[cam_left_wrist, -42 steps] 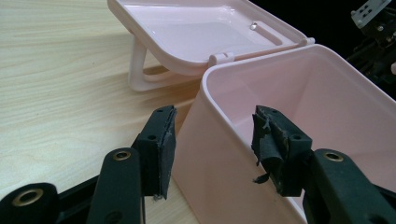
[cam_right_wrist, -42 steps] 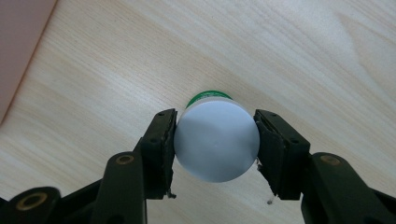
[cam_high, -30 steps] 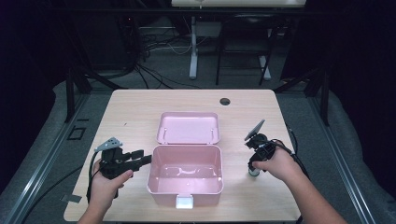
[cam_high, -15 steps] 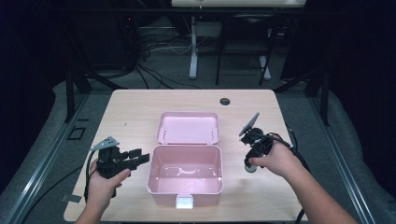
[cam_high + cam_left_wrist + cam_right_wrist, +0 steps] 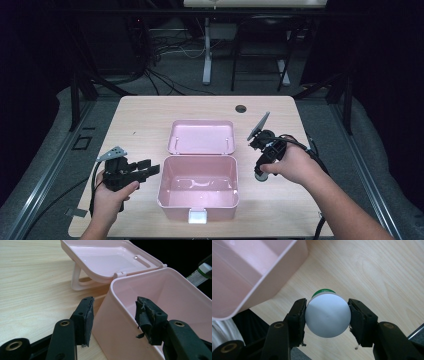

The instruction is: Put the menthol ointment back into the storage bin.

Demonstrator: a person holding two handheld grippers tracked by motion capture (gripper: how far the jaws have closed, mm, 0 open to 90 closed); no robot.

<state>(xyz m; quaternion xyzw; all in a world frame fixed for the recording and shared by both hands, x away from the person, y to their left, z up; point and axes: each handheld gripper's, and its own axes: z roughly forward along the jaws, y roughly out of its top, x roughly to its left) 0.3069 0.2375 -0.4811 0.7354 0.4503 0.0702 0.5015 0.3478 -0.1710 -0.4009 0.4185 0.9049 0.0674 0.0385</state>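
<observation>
The right gripper (image 5: 327,316) is clamping a white-capped green cylindrical container (image 5: 327,315) beside the open pink plastic box (image 5: 197,187). The left gripper (image 5: 113,315) is straddling the box wall, jaws wide.

Wooden table (image 5: 145,125) under pink box (image 5: 197,200)

The high view is dim at its edges, black around the lit table (image 5: 150,115). Both gripper views are bright and soft-lit from above (slight glare inside the pink box (image 5: 117,260)), with near jaws blurred at the bottom.
</observation>
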